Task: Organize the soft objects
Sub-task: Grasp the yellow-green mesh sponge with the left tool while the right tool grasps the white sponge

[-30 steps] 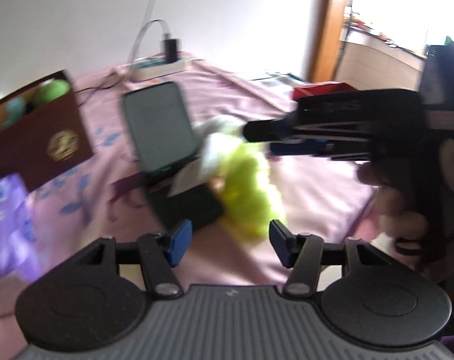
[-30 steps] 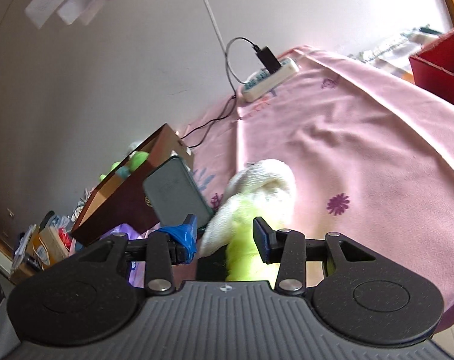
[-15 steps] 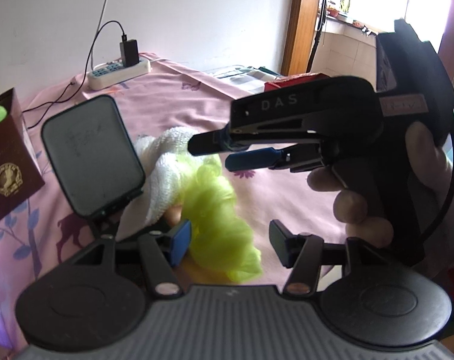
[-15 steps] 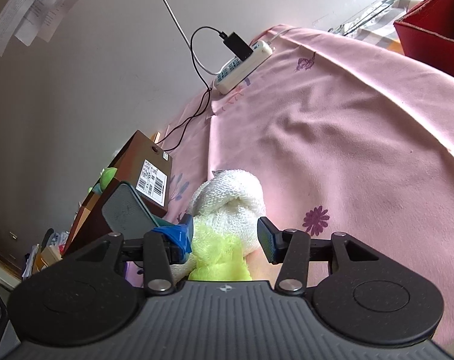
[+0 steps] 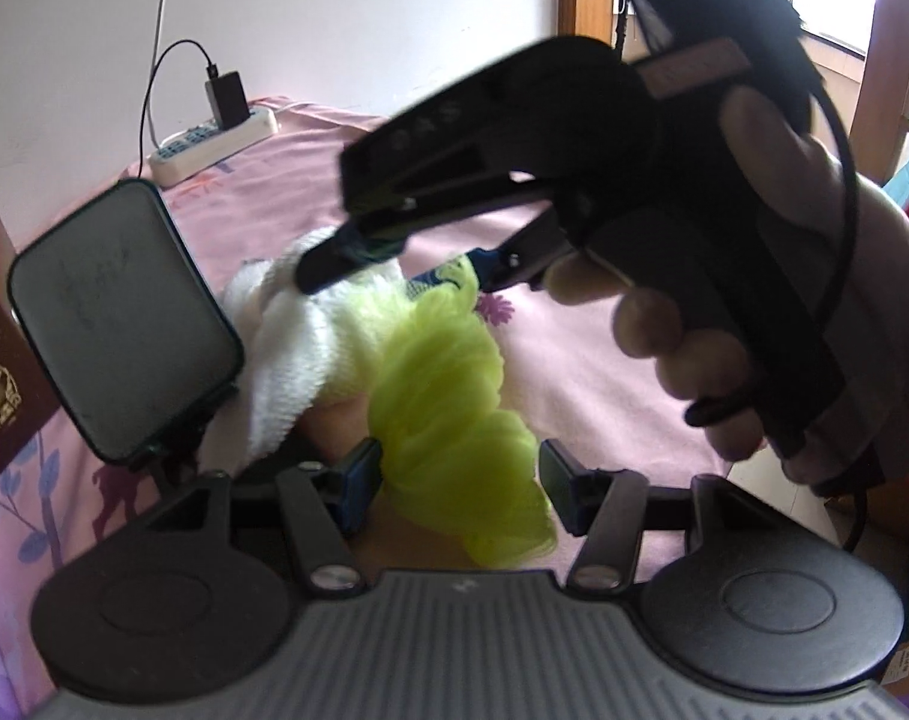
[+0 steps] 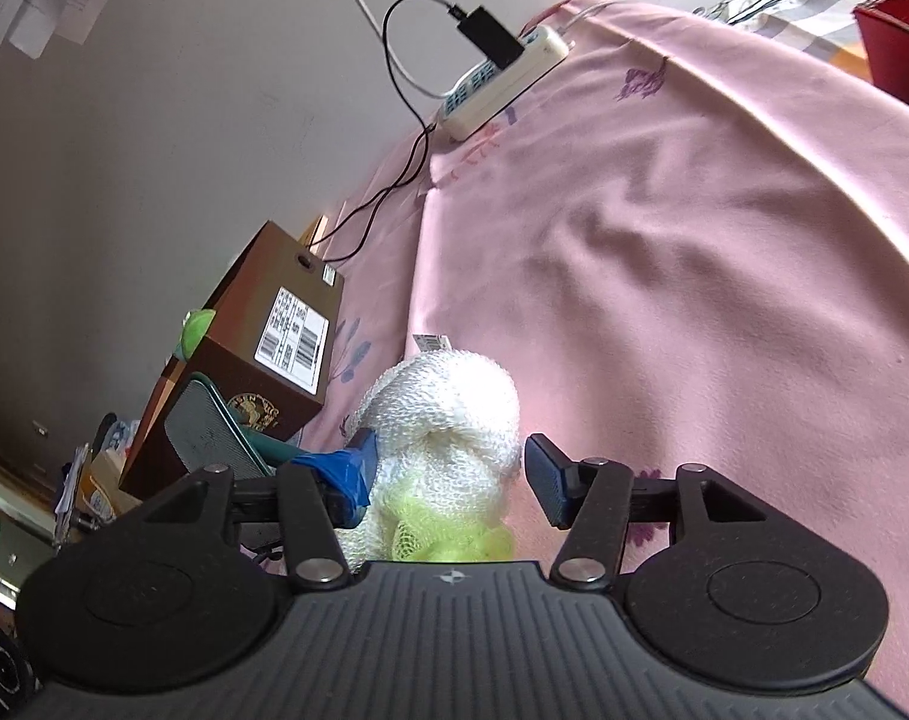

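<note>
Right wrist view | my right gripper [image 6: 445,474] was opening around the white towel [image 6: 448,414], unpinched | left gripper [image 5: 454,489] wide, straddling green mesh puff [image 5: 448,396] | both light, squashy; I'd grab mid-bulk.

The mesh puff [image 5: 448,384] lies on the bedsheet [image 5: 574,360] at frame centre, touching the knitted cloth [image 5: 286,354] to its left. Further left stands the tablet [image 5: 118,312]. The power strip [image 5: 214,144] lies behind, upper left. The box [image 6: 274,354] stands at the left edge.
</note>
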Demonstrator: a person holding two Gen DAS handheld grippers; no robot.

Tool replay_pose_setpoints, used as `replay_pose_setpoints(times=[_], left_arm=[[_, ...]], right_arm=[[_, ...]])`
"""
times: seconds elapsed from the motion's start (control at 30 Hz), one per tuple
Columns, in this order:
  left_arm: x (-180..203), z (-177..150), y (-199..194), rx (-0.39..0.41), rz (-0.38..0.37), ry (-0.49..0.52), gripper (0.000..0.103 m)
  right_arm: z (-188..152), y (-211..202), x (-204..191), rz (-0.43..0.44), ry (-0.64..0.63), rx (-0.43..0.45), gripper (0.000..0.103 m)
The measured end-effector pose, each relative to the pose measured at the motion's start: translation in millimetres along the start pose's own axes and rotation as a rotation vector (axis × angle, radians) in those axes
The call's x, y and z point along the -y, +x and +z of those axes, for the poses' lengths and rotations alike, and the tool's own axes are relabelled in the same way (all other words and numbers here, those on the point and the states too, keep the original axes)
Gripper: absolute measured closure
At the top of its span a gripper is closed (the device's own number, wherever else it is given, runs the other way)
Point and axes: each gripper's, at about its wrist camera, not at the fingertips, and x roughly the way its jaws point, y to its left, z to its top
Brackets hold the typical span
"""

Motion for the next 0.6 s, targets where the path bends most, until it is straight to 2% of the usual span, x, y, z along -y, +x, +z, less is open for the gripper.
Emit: replay_pose_setpoints(times=[0.1, 0.23, 0.4, 0.6], left_arm=[[0, -3, 0, 0.006, 0.001, -0.011, 0.045], [-5, 1, 2, 0.009, -0.003, -0.031, 0.051], [-2, -3, -5, 0.023, 0.001, -0.032, 0.055], [3, -3, -23, 0.065, -0.009, -0.042, 0.056]], right_arm=[[-1, 8, -3, 0.001, -0.003, -0.023, 0.059], [-5, 13, -4, 0.031, 0.005, -0.029, 0.057], [-9, 7, -1, 0.065, 0.031, -0.001, 0.072], [-13, -10, 1, 0.045, 0.064, 0.070, 0.075]])
